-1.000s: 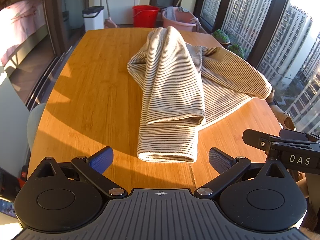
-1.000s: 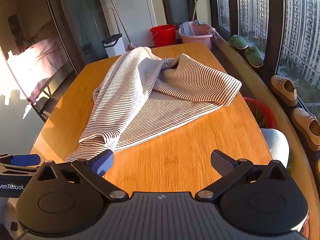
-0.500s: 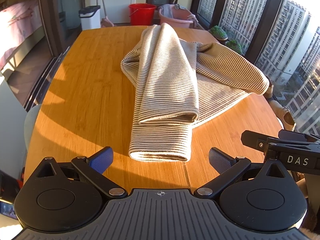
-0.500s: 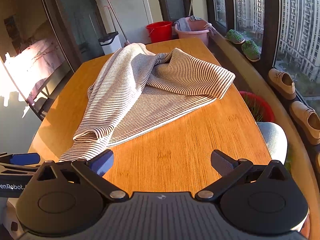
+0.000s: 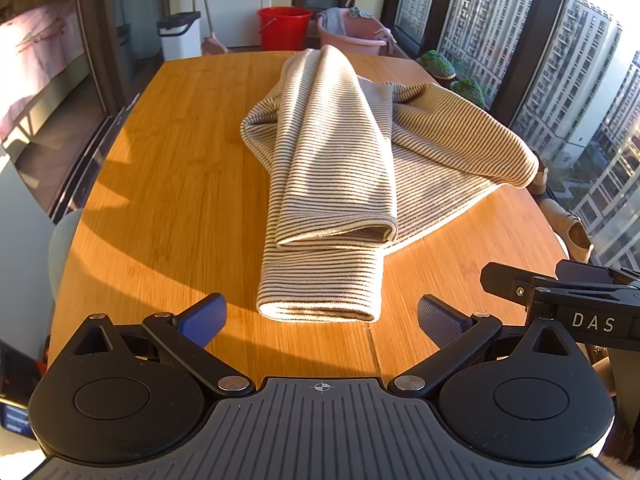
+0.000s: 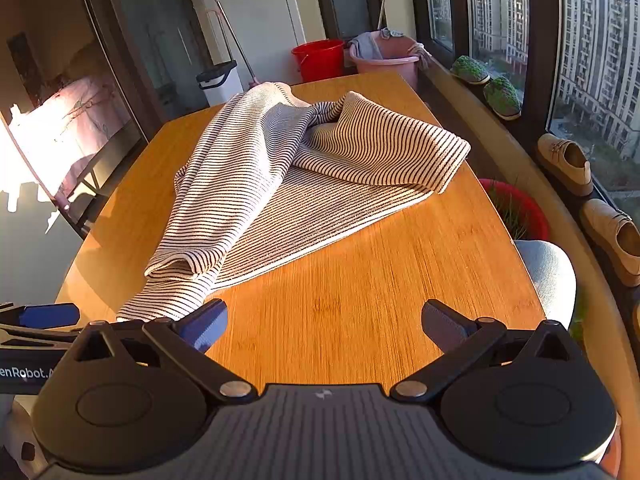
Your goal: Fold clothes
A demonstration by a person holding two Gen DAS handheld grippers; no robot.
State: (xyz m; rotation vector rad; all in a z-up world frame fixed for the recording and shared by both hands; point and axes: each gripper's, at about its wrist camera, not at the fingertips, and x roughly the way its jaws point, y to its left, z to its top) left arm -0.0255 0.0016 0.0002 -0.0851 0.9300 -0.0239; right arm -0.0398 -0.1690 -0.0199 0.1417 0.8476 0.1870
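We've got both jaws wide open and empty: left hand-held gripper [image 5: 322, 314] sits just short of the striped top's [image 5: 332, 160] near cuff, right hand-held gripper [image 6: 324, 322] over bare desk [image 6: 360, 280]. The top lies bunched mid-desk. Our worry: pinching one layer would just drag the heap, and its far corner overhangs the edge.

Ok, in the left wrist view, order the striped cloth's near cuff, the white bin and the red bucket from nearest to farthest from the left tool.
From the left tool:
1. Striped cloth's near cuff, just ahead on the table, centre.
2. White bin, past the table's far end, left.
3. Red bucket, past the far end, centre, a little farther back than the bin.
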